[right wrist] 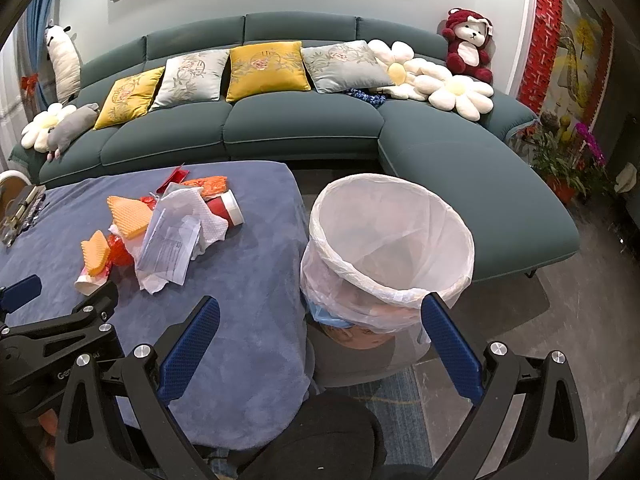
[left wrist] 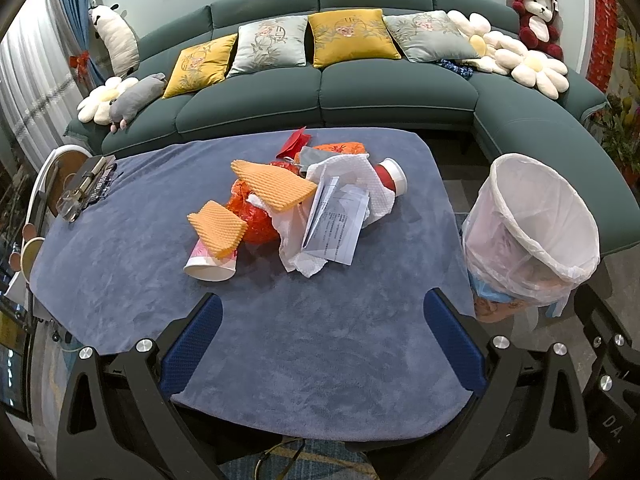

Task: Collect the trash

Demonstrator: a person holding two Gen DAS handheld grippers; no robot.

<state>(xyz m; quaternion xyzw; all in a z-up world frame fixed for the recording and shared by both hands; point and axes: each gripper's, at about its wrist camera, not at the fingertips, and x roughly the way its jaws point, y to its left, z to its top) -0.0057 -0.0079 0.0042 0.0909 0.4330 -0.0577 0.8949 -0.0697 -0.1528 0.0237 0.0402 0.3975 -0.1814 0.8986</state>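
A heap of trash lies mid-table on the blue cloth (left wrist: 312, 352): two orange foam wafers (left wrist: 274, 185), crumpled red wrapping (left wrist: 256, 220), white tissue (left wrist: 352, 168), a printed paper sheet (left wrist: 340, 220), a tipped pink paper cup (left wrist: 212, 266) and a red cup (left wrist: 394, 176). A white-lined bin (left wrist: 532, 232) stands off the table's right edge. My left gripper (left wrist: 322, 312) hovers open above the near cloth, short of the heap. My right gripper (right wrist: 320, 318) is open too, straddling the table edge and the bin (right wrist: 390, 244). The heap (right wrist: 168, 232) lies to its left, and the left gripper (right wrist: 64, 294) pokes in there.
A teal sofa (left wrist: 380, 88) with cushions and plush toys curves behind the table and round the bin's far side. Books and a glass object (left wrist: 86, 190) sit at the table's left corner. Potted plants (right wrist: 568, 156) stand far right.
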